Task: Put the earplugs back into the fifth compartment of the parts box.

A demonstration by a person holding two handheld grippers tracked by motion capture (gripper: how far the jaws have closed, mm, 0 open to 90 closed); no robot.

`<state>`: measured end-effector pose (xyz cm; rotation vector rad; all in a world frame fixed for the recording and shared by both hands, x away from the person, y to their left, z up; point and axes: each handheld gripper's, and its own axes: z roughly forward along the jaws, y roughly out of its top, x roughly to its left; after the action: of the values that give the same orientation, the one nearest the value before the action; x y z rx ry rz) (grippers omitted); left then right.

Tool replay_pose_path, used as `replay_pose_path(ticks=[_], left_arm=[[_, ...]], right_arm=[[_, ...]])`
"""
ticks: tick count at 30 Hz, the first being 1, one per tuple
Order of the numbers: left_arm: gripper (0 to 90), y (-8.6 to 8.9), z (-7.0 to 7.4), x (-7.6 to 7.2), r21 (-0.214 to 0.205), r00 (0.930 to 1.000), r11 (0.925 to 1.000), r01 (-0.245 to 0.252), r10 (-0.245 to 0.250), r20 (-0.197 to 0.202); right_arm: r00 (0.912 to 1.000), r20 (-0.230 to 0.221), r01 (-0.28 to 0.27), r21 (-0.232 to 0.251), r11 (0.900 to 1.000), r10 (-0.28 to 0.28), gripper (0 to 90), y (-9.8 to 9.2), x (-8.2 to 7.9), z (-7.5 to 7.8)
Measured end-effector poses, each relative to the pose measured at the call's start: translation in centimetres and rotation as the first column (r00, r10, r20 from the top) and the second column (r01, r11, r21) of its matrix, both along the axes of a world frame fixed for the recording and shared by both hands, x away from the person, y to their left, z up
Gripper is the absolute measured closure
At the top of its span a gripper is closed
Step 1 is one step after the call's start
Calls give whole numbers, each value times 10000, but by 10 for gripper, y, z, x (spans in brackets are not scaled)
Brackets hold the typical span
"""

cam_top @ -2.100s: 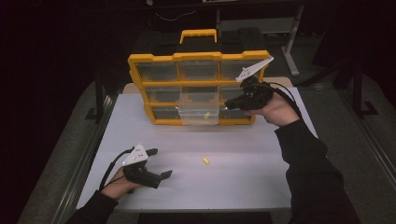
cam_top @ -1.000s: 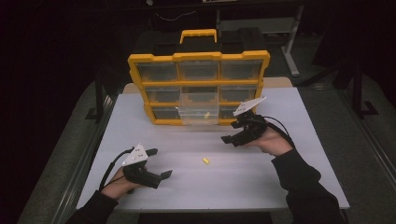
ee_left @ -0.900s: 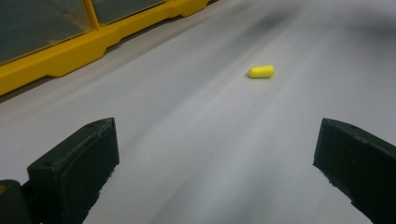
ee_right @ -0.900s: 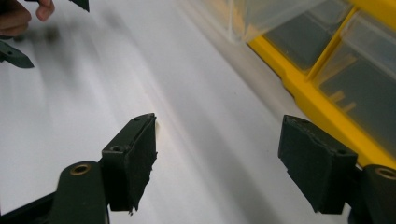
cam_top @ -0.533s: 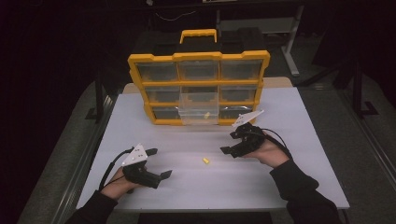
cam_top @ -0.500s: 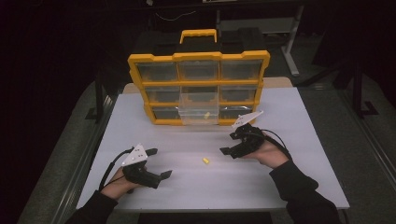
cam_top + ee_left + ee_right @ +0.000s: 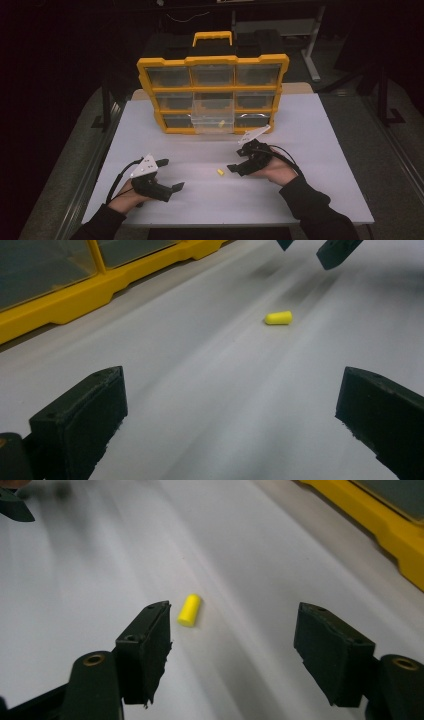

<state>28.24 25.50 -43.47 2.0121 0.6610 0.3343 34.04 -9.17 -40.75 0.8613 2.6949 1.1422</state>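
A small yellow foam earplug (image 7: 219, 172) lies on the white table (image 7: 320, 130), between my two hands. My right gripper (image 7: 238, 161) sits low just to its right, open. Its jaws have just been closing a little and hold nothing. In the right gripper view the earplug (image 7: 189, 610) lies just beyond the tip of the left jaw, ahead of the gripper (image 7: 240, 645). My left gripper (image 7: 171, 175) rests open on the table at the front left. Seen from the left gripper (image 7: 230, 415), the earplug (image 7: 278, 318) lies farther off.
A yellow organiser (image 7: 212, 92) with clear drawers stands at the back of the table. Its lower middle drawer (image 7: 213, 117) is pulled out, with a yellow piece (image 7: 219, 123) inside. The right gripper's jaw tips (image 7: 335, 250) show at the top of the left gripper view.
My right gripper has come down from beside the pulled-out drawer to the table, close to the earplug. The left gripper and the earplug have not moved.
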Motion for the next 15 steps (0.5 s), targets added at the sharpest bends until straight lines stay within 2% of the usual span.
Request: replay_pose_path(ticks=[4,15], left_arm=[[0,0,0,0,-26,10000,10000,-9,9,-10],[0,0,0,0,-9,10000,10000,-26,26,13]], right_arm=[[9998,-96,-152,-81,9999,151,335,7,-1,-5],[9981,-416,-469,-135,9988,463,482,26,-2,-14]])
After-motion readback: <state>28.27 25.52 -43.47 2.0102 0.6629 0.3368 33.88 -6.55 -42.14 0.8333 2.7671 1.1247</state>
